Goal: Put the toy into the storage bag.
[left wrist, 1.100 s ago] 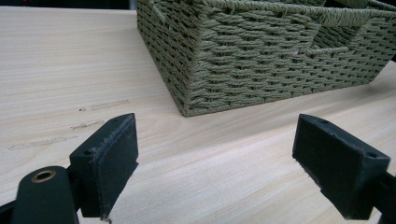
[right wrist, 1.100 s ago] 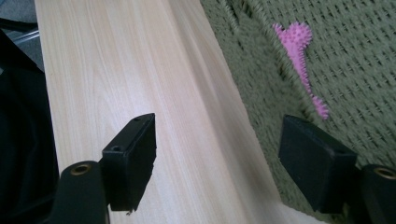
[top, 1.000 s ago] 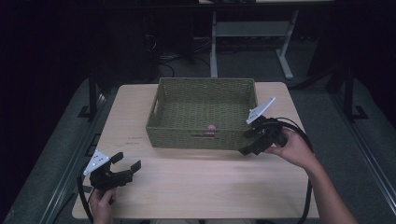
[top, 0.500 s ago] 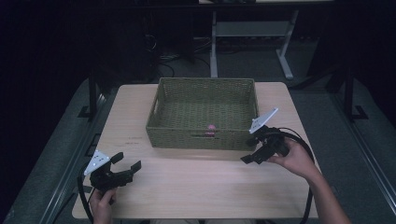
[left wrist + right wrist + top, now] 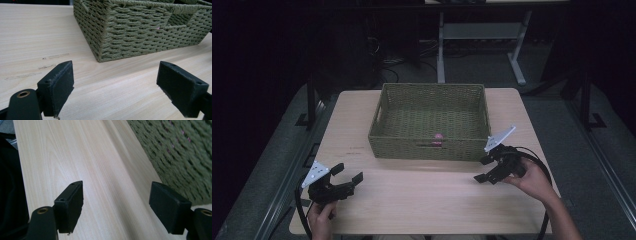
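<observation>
Pink object [image 5: 438,137]: small, inside woven basket [image 5: 432,147], against near wall, behind the handle slot, likely set down there as the thing being sorted. Right hand-held gripper [image 5: 490,169]: jaws well apart, nothing between them, bare wood visible through the gap; low over tabletop [image 5: 422,195], just right of basket's near right corner, clear of the wicker, seemingly at rest with no load. Left hand-held gripper [image 5: 346,177]: likewise spread wide and empty, low at near left of tabletop, pointed toward basket's near left corner, well apart from it, apparently parked out of the way. Basket: centred toward far edge, within reach of both hands. Floor beyond: dark, with cables and a stand's legs.
</observation>
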`<act>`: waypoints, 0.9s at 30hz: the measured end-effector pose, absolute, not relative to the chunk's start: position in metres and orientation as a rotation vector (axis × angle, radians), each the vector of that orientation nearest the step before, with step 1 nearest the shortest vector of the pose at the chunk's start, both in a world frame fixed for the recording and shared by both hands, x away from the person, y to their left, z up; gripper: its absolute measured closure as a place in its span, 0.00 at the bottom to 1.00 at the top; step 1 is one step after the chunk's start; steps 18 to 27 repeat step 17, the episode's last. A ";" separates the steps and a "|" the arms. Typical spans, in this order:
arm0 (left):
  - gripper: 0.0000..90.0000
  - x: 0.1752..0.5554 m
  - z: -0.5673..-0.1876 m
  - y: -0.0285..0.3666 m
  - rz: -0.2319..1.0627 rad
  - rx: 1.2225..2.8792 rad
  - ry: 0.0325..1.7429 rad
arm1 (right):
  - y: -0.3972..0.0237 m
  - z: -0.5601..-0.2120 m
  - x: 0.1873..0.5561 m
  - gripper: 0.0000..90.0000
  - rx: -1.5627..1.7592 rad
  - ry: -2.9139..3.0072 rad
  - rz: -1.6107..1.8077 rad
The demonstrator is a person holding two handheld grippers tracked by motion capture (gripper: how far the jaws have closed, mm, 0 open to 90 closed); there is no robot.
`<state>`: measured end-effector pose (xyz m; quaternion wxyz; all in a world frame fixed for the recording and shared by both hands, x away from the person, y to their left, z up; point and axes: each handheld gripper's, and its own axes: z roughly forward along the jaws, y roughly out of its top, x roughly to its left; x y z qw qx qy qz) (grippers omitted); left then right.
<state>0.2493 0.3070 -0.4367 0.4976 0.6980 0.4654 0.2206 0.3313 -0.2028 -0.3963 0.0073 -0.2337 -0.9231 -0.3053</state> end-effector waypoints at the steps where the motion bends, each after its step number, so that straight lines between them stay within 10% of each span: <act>1: 0.15 0.249 -0.437 0.307 0.533 1.689 1.127 | -0.203 -0.396 0.331 0.30 -0.731 -2.887 -0.955; 27: 0.15 0.250 -0.436 0.307 0.536 1.698 1.119 | -0.212 -0.419 0.314 0.29 -0.786 -2.870 -0.951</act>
